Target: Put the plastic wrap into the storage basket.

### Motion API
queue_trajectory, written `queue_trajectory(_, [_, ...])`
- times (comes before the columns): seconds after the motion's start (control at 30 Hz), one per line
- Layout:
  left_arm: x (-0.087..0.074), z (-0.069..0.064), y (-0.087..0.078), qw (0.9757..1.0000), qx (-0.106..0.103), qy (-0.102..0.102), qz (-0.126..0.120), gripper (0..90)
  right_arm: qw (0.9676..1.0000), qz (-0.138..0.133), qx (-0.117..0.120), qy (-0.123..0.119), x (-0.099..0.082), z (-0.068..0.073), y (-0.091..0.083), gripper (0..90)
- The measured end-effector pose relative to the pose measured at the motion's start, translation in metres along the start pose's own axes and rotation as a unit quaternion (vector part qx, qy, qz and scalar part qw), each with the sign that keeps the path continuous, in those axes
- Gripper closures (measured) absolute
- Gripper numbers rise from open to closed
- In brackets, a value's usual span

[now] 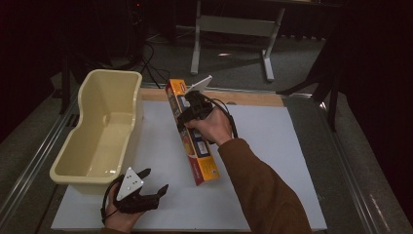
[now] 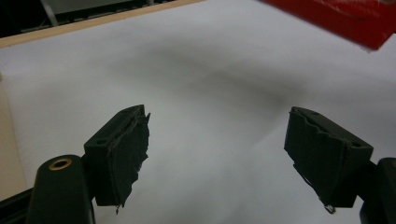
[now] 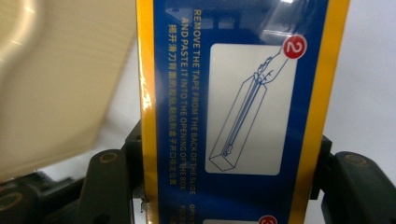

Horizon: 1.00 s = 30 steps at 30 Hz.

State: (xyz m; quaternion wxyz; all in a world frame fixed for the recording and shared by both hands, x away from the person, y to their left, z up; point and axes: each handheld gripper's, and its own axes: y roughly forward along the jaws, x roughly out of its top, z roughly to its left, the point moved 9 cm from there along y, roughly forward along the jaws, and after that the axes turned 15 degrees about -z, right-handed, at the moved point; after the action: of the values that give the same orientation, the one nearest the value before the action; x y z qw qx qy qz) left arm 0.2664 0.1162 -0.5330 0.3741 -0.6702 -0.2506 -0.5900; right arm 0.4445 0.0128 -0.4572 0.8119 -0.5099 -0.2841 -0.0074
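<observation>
The right tool [image 1: 187, 114] is clamped across a long, narrow box [image 1: 192, 134], one black jaw pressed to each long side, as the right gripper view shows close up: the box [image 3: 238, 107] fills the gap between the jaws, its blue face edged in yellow and printed with step pictures and the words "remove the tape from the back of the slide". In the high view the right hand [image 1: 212, 127] grips the tool from the near side, a brown sleeve [image 1: 258, 185] running back to the bottom edge, and the box lies slanted over the white worktop [image 1: 272, 146], its far end toward the wooden back edge and its near orange end toward the person; whether it rests on the surface or is raised off it cannot be told. The left tool [image 1: 146, 187] sits at the near left of the worktop, held in the left hand [image 1: 119, 214], its jaws spread wide apart with nothing between them; its own view shows the two pads [image 2: 126, 154] over bare white surface, with a red edge of the box [image 2: 345, 18] at the top right. Just beyond the left tool stands a cream plastic tub [image 1: 85, 146], open and empty, along the left edge of the worktop
</observation>
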Motion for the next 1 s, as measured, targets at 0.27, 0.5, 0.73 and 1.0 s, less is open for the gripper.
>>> queue_trajectory(0.27, [0.001, 0.001, -0.001, 1.0, 0.002, -0.002, -0.004, 21.6, 0.9997, -0.007, 0.022, 0.001, 0.018, 0.026, -0.004, 40.2])
queue_trajectory(0.5, [0.001, 0.001, -0.002, 1.0, 0.001, -0.003, -0.006, 21.1, 0.9989, -0.026, 0.037, 0.012, 0.042, 0.049, -0.01, 40.3])
queue_trajectory(0.73, [0.002, 0.001, -0.003, 0.9999, 0.004, -0.005, -0.01, 21.1, 0.998, -0.037, 0.049, 0.018, 0.054, 0.071, -0.008, 40.3])
queue_trajectory(1.0, [0.001, -0.002, -0.002, 0.9999, 0.007, 0.01, -0.006, 20.8, 0.9961, -0.048, 0.069, 0.027, 0.066, 0.091, -0.005, 40.3])
